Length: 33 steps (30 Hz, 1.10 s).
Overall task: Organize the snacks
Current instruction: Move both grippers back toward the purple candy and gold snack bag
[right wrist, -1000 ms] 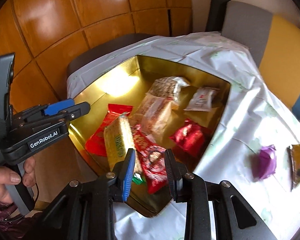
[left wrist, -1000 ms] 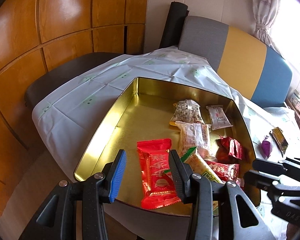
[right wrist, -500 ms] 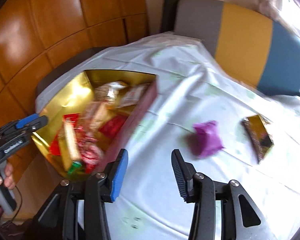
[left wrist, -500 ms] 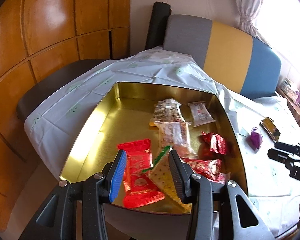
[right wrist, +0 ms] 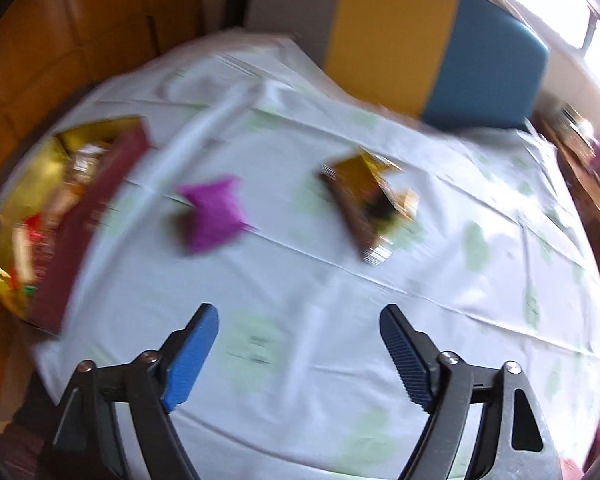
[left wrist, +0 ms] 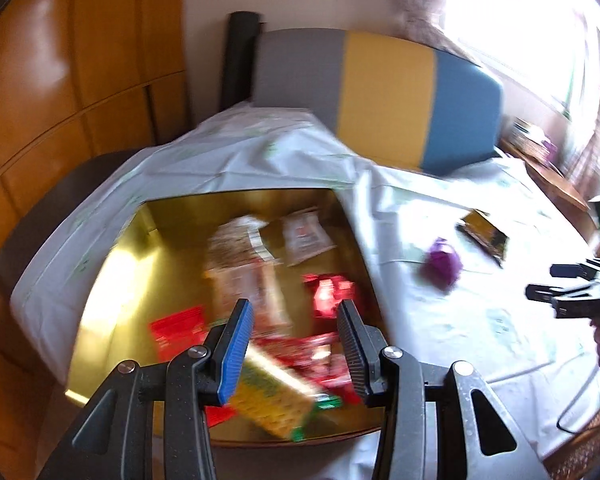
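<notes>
Purple candy (right wrist: 214, 214) lies on the white-clothed tabletop (right wrist: 340, 320) ahead-left of the right claw (right wrist: 300, 356), whose jaws are opening w/ nothing between. Gold packet (right wrist: 366, 206) lies ahead-right. Left claw (left wrist: 296, 354) hangs half-open, probably empty (blurred), over the gold tin (left wrist: 112, 280).

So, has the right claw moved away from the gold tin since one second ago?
Yes. The right claw swung right, off the gold tin, over the tablecloth, opening and empty.

Purple snack (right wrist: 214, 212), gold packet (right wrist: 370, 204), pale green-printed tablecloth (right wrist: 340, 300).
</notes>
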Each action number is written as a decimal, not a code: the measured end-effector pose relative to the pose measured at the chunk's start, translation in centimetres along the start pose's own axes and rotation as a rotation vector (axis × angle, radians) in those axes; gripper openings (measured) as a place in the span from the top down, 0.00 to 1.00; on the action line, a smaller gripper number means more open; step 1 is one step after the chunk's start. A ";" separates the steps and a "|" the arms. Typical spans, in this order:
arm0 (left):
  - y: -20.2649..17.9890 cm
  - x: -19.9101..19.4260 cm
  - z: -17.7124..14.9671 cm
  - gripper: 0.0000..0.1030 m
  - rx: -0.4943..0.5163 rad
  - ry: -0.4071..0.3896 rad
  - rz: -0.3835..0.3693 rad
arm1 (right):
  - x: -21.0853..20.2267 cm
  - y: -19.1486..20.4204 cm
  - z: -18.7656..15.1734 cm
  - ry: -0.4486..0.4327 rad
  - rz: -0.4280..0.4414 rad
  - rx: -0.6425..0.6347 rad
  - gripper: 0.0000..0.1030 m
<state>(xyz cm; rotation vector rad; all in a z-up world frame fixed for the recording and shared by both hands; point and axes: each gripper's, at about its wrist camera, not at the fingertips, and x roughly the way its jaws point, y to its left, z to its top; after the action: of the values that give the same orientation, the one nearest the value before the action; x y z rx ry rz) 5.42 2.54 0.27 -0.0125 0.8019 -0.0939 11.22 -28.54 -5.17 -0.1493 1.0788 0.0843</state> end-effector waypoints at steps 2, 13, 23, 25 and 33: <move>-2.1 0.2 0.6 0.57 0.043 0.015 -0.050 | 1.4 -2.1 -0.7 0.036 0.009 0.087 0.18; -11.3 4.7 3.0 0.57 0.149 0.156 -0.215 | 1.7 -6.6 -0.9 0.045 0.037 0.326 0.12; -15.3 9.8 3.5 0.50 0.105 0.271 -0.247 | -1.6 -8.0 -0.4 -0.142 -0.023 0.402 0.00; -15.2 10.9 3.7 0.48 0.073 0.288 -0.245 | -2.6 -8.0 -0.1 -0.201 -0.072 0.394 0.00; -15.4 14.7 4.4 0.48 -0.024 0.336 -0.210 | -7.5 -8.1 0.2 -0.447 -0.247 0.387 0.00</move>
<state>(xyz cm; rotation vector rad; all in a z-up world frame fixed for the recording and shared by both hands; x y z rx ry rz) 17.51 -14.24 -6.54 -0.1059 1.1366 -0.2912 9.04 -36.46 2.17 0.0848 0.6084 -0.3006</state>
